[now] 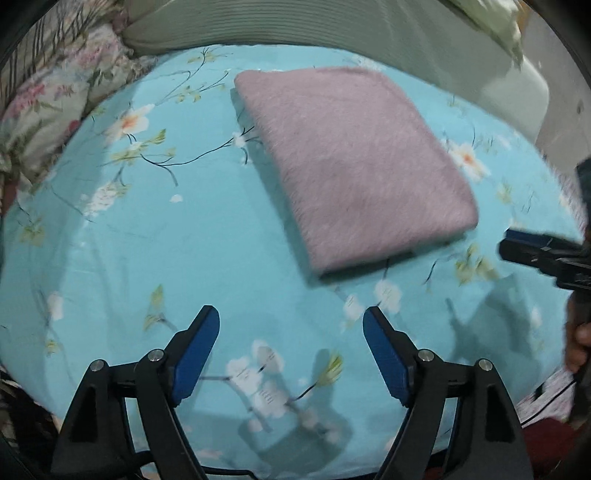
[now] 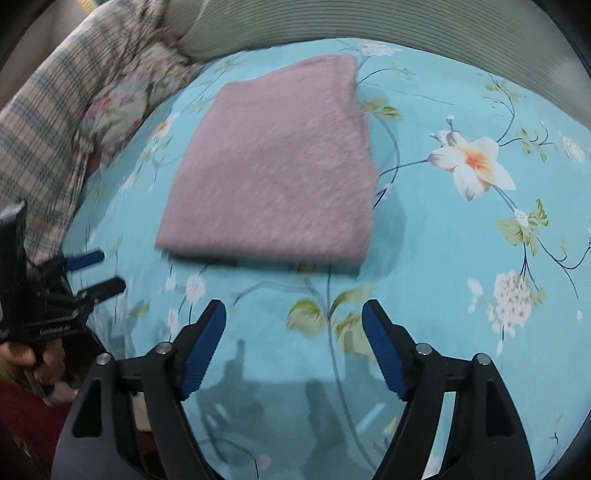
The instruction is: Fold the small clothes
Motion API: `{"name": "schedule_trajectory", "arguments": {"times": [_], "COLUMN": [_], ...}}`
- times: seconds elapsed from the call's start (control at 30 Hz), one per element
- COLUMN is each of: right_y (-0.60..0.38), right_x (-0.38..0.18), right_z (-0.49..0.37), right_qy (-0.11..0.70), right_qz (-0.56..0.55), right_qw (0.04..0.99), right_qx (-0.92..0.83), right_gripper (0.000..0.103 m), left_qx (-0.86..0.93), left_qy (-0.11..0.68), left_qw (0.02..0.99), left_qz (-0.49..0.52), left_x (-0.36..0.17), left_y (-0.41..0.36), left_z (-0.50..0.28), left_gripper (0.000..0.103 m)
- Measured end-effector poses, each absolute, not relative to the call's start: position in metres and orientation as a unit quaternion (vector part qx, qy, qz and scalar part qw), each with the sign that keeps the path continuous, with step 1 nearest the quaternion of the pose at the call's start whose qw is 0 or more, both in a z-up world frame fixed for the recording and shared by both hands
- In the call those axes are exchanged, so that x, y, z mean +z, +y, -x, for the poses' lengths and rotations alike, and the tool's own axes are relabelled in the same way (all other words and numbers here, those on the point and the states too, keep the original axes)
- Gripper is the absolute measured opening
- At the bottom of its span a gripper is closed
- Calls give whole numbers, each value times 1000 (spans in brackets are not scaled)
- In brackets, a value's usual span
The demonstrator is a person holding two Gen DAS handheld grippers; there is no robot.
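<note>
A fuzzy pink garment [image 1: 354, 162] lies folded into a flat rectangle on the blue floral bedsheet [image 1: 184, 236]. It also shows in the right wrist view [image 2: 273, 173]. My left gripper [image 1: 291, 317] is open and empty, hovering above the sheet short of the garment's near edge. My right gripper [image 2: 293, 310] is open and empty, also short of the garment. The right gripper shows at the right edge of the left wrist view [image 1: 517, 247]. The left gripper shows at the left edge of the right wrist view [image 2: 101, 269], open.
A floral pillow [image 1: 55, 103] lies at the far left. A plaid cloth [image 2: 44, 129] lies beside it. A ribbed grey-green cushion [image 1: 295, 26] runs along the back of the bed. A cable [image 1: 546, 398] trails at the right.
</note>
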State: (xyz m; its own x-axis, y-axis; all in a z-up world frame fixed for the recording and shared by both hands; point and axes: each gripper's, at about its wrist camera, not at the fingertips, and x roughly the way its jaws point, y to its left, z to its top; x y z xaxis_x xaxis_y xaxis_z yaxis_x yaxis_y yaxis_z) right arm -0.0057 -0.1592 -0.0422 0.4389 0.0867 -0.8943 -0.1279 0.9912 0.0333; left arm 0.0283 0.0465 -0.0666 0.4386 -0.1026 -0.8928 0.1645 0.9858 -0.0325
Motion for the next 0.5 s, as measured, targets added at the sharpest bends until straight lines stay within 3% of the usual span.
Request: {"name": "schedule_trajectory", "arguments": {"times": [0.3, 0.43, 0.5], "right_y": [-142, -132, -127], "right_x": [-57, -41, -25], "right_z": [40, 45, 46], "right_qy": [547, 533, 522], "right_qz": [63, 79, 85], "right_qw": [832, 838, 844], "right_qx": [75, 84, 87], "right_gripper": [80, 81, 86], "left_qx": [-54, -55, -56], "left_qy": [545, 536, 517], "left_qw": [833, 840, 850], "left_qz": [-81, -70, -80], "left_x": [-88, -73, -57], "left_y": [57, 63, 62], "left_z": [5, 7, 8], "left_gripper": [81, 81, 81]}}
